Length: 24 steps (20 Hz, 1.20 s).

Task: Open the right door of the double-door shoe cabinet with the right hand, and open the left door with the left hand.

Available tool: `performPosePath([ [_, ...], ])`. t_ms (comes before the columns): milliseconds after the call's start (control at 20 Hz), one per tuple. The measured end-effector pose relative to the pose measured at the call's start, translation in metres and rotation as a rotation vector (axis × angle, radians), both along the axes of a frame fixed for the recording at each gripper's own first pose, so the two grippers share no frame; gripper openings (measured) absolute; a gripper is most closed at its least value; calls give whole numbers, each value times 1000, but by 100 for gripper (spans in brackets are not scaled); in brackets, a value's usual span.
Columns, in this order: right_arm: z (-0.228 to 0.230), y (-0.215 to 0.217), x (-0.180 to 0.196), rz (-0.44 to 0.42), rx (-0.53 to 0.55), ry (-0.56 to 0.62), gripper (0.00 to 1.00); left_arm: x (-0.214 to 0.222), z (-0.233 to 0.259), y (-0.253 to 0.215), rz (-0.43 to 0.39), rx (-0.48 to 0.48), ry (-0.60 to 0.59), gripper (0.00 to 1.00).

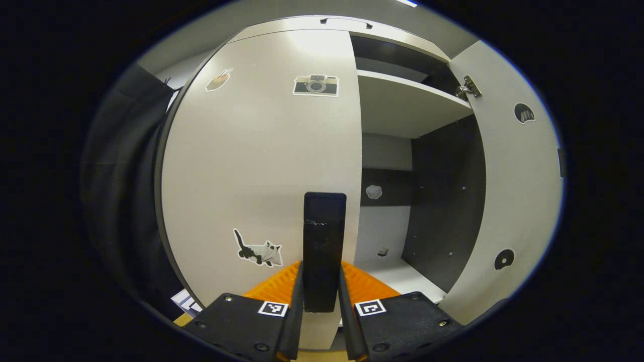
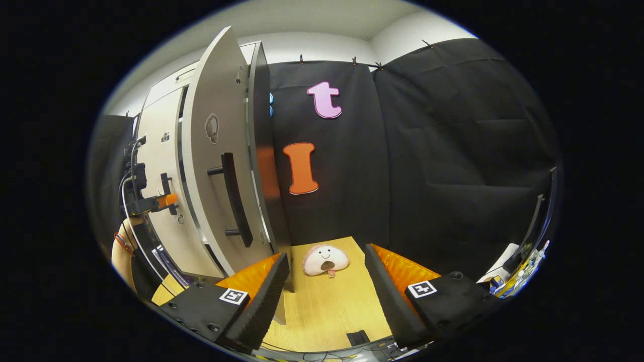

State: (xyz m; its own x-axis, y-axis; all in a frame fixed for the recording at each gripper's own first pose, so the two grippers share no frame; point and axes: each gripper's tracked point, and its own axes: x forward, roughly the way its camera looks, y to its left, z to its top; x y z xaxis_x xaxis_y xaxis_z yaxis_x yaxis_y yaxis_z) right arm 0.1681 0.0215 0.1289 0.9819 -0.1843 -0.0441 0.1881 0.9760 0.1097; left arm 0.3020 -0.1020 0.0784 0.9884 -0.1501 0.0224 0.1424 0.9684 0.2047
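1. The floor is a pale wooden board, black cloth hanging behind it and white wall and ceiling above.
2. On the board, a small pink plush toy lies just beside the foot of the shoe cabinet.
3. In the right gripper view the right door stands swung out, its outer face towards us, tall and upright, with its black bar handle running vertically.
4. The right gripper hangs clear of that door, fingers spread wide, nothing between them.
5. In the left gripper view the left door looks closed, flat-on, stickers of a camera and a cat on it.
6. Its black handle stands vertical, and the left gripper is narrowed right around it, both fingers against its sides.
7. Beyond, the open right half shows a white shelf and a dark inner wall.
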Motion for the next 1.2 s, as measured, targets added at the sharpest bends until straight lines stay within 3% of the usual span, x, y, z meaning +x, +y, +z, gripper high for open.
performPosePath([
  [450, 2, 4, 1, 11, -8, -6, 100, -10, -4, 4, -24, 1, 10, 17],
  [1050, 19, 21, 10, 64, -18, -70, 100, -56, -3, 26, -57, -8, 34, 17],
  [1100, 19, 23, 9, 71, -17, -71, 92, -59, -2, 28, -60, -12, 37, 17],
  [1200, 19, 26, 9, 80, -11, -74, 92, -64, -2, 33, -69, -29, 45, 17],
])
